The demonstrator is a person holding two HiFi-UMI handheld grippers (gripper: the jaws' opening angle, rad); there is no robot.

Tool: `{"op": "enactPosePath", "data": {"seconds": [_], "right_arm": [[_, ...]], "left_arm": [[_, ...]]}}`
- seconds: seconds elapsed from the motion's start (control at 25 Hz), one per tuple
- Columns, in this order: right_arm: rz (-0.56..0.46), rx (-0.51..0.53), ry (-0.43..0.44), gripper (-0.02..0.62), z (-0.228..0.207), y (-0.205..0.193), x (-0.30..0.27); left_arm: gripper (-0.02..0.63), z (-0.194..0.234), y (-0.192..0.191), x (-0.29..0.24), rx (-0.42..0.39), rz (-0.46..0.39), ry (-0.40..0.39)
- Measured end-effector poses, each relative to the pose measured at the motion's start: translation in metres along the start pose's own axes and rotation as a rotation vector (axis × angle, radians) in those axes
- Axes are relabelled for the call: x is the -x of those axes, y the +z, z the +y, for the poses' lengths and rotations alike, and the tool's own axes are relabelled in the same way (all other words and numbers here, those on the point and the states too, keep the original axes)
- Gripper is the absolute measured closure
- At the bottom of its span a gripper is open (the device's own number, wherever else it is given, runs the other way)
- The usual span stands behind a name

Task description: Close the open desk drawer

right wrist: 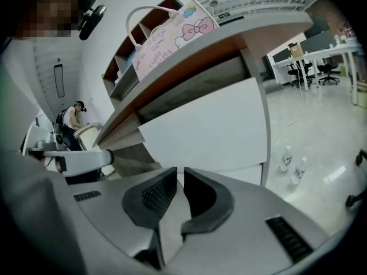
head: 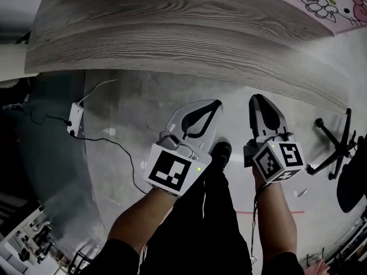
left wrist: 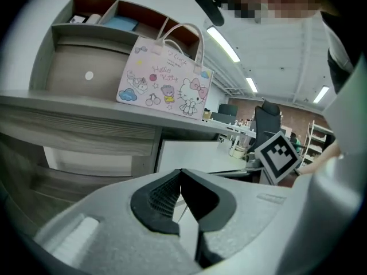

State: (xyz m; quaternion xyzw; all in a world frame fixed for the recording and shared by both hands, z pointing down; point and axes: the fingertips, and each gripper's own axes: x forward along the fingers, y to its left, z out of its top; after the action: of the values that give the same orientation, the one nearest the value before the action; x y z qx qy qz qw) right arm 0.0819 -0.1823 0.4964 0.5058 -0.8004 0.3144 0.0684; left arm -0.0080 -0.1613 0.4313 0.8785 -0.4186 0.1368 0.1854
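Two claws, both empty, held low before the bench (left wrist: 57, 103). The left claw (left wrist: 181, 172) is clenched tip to tip; the right claw (right wrist: 179, 173) is narrowly parted. The drawer (left wrist: 74, 136) shows a wood-grain front under the bench top, apart from both claws. Advised: meet the front centrally and push straight and level.

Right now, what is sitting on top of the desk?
A pink cartoon gift bag stands upright on the desk, in front of a shelf unit. The bag's contents are hidden.
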Motion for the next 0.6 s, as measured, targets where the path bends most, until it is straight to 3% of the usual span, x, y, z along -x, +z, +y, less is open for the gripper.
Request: {"op": "enactPosePath", "data": {"seconds": [0.16, 0.32, 0.44, 0.6], "right_arm": [[-0.031, 0.028, 0.028, 0.551, 0.007, 0.004, 0.003], [-0.071, 0.107, 0.106, 0.572, 0.046, 0.036, 0.034], [-0.061, 0.116, 0.147, 0.574, 0.092, 0.074, 0.081], [-0.026, 0.208, 0.193, 0.577, 0.149, 0.13, 0.157]], "left_arm": [[0.598, 0.005, -0.001, -0.007, -0.013, -0.009, -0.006], [0.598, -0.006, 0.022, 0.022, -0.035, -0.051, -0.002], [0.598, -0.035, 0.06, 0.062, -0.042, -0.043, -0.033], [0.598, -0.091, 0.137, 0.119, -0.047, -0.049, -0.098]]}}
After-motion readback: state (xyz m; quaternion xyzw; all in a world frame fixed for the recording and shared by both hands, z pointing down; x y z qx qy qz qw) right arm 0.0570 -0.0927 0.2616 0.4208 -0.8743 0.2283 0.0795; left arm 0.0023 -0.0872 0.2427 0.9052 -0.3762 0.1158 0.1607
